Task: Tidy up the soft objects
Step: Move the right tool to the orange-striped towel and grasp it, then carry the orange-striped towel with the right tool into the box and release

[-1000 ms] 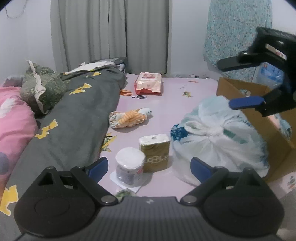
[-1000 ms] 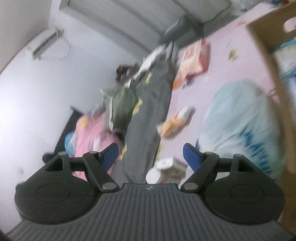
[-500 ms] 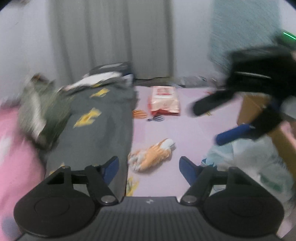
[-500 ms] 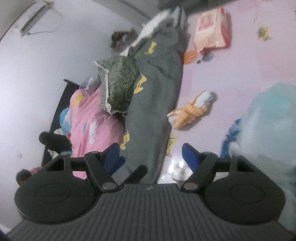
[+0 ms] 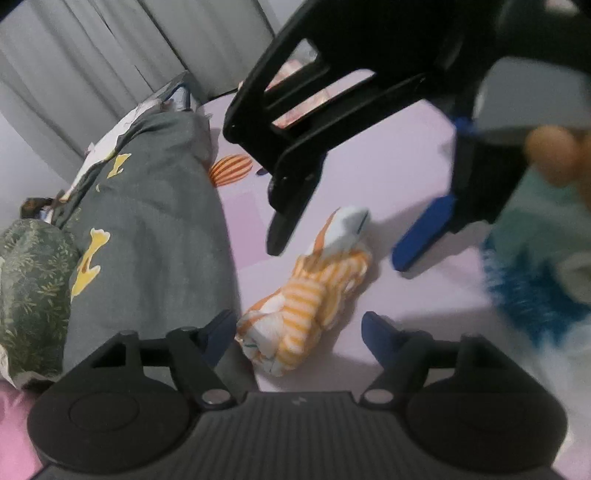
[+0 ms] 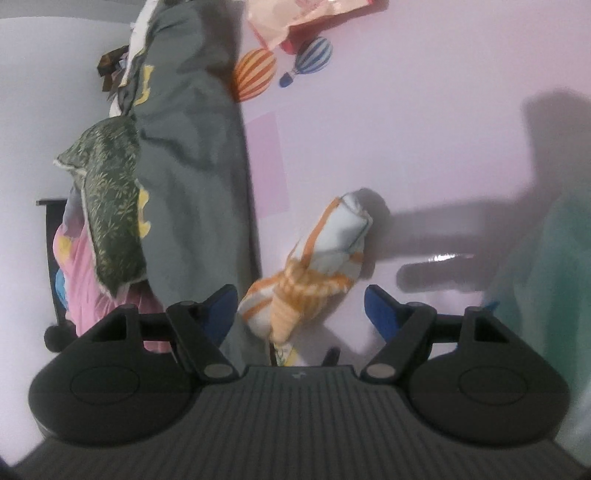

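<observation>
A knotted orange-and-white striped cloth bundle (image 5: 306, 302) lies on the pink bed sheet (image 5: 388, 158). My left gripper (image 5: 299, 328) is open, its blue pads either side of the bundle's near end. My right gripper (image 5: 336, 254) shows in the left wrist view from above, open, its fingertips either side of the bundle's far end. In the right wrist view the bundle (image 6: 314, 269) lies between my open right gripper's (image 6: 301, 302) pads. Neither gripper holds anything.
A grey quilt (image 5: 155, 221) with yellow prints runs along the left, with a green leafy pillow (image 5: 29, 291) beside it. A white-and-blue plastic bag (image 5: 539, 280) sits right. A pink wet-wipes pack (image 6: 295, 18) lies farther up the sheet.
Both grippers have moved in over the striped bundle. The tissue pack and the cup have left the left wrist view. The right gripper now fills the top of that view.
</observation>
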Motion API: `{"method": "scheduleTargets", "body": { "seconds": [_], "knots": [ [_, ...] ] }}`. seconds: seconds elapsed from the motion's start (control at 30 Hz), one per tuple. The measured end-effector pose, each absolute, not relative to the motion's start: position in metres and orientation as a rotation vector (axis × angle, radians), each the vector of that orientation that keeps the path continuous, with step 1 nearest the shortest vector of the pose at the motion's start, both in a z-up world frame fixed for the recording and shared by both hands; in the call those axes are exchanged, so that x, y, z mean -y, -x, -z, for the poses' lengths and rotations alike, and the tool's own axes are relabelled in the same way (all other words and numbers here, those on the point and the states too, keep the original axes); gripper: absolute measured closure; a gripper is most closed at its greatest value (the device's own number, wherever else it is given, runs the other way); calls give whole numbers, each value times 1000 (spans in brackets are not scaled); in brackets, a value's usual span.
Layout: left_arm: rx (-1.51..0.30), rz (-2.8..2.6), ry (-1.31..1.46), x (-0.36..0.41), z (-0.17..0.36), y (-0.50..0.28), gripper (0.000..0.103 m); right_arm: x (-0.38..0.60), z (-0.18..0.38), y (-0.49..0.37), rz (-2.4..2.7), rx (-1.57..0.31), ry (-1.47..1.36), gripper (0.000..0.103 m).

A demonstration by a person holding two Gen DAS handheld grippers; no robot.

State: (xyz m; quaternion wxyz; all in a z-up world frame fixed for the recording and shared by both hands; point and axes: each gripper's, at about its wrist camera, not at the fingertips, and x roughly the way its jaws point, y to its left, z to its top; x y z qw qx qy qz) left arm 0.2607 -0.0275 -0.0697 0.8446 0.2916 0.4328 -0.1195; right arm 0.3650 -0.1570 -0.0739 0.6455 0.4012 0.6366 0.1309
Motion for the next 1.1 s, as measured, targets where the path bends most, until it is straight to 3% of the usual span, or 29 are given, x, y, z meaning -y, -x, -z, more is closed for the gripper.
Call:
{"method": "scheduleTargets", "body": {
  "seconds": [0.03, 0.07, 0.1, 0.2, 0.43, 0.87, 1.1],
  "knots": [
    [-913, 240, -617, 28, 72, -263, 34, 157, 79, -366, -296, -1457, -919, 27],
    [-924, 234, -604, 27, 73, -265, 50, 156, 83, -366, -292, -1464, -923, 27],
    [-944, 237, -573, 25, 72, -268, 57, 157, 88, -367, -287, -1470, -928, 27],
    [-962, 240, -454, 16, 67, -275, 62, 159, 103, -366, -284, -1459, -1000, 31],
    [-1009, 261, -280, 4, 44, -274, 67, 157, 101, -365, -317, -1406, -1051, 59],
    [-774, 501, -204, 73, -89, -167, 67, 247, -59, -276, -525, -1067, -838, 61],
    [-758, 736, -159, 154, -100, -111, 66, 351, -104, -176, -430, -942, -750, 62]
  ]
}}
